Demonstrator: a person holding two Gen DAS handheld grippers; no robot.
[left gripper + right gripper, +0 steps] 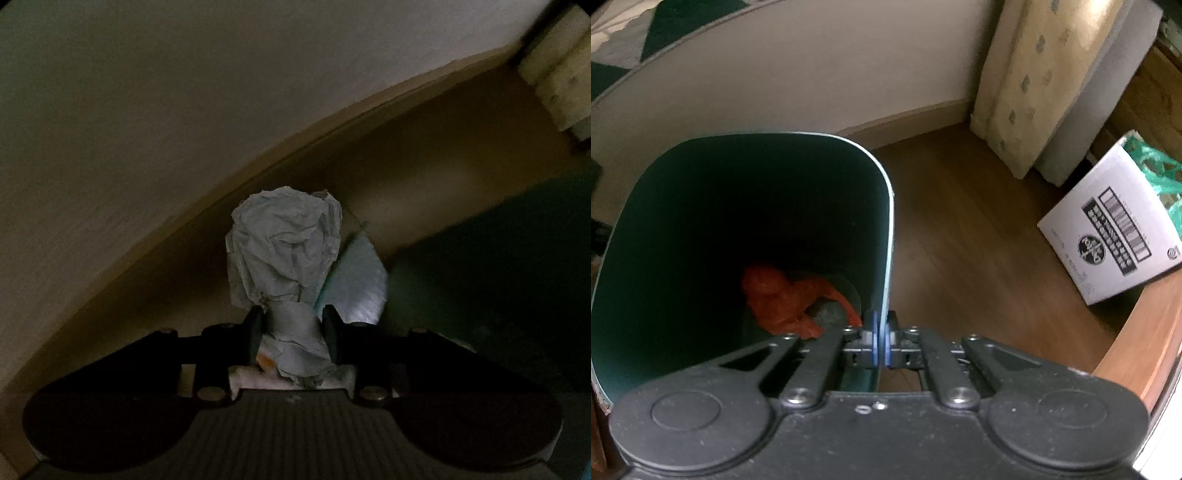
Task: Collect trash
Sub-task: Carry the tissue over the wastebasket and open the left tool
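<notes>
1. Left wrist view, dim. We see the left gripper [293, 334] pointing down at the floor, its two black fingers [254, 334] partly closed and pressing both sides of a crumpled grey-blue paper wad [284, 251]. The narrow neck of the wad sits between the pads; the bulk bulges out beyond the tips.
2. Behind the wad, at its right, lies a pale shiny sheet [360, 280]; we cannot tell what it is, poss. foil or plastic, as the light is poor.
3. Backdrop of the same view: pale wall [184, 110] w/ skirting, brown wooden floor [424, 177], and a dark green area [498, 266] at right.
4. Right wrist view. The right gripper [881, 341] is fully closed, its blue pads clamping the near rim of a dark green trash bin [701, 229], one finger inside the wall and one outside.
5. At the bin's bottom we see an orange plastic bag [779, 295], crumpled, w/ a grey lump just beside it.
6. Surroundings, right view: wooden floor, a patterned curtain [1034, 81] in the corner, a white cardboard box [1108, 229] tilted on the floor holding green netting [1156, 166], and a wooden table edge [1145, 332] at far right.
</notes>
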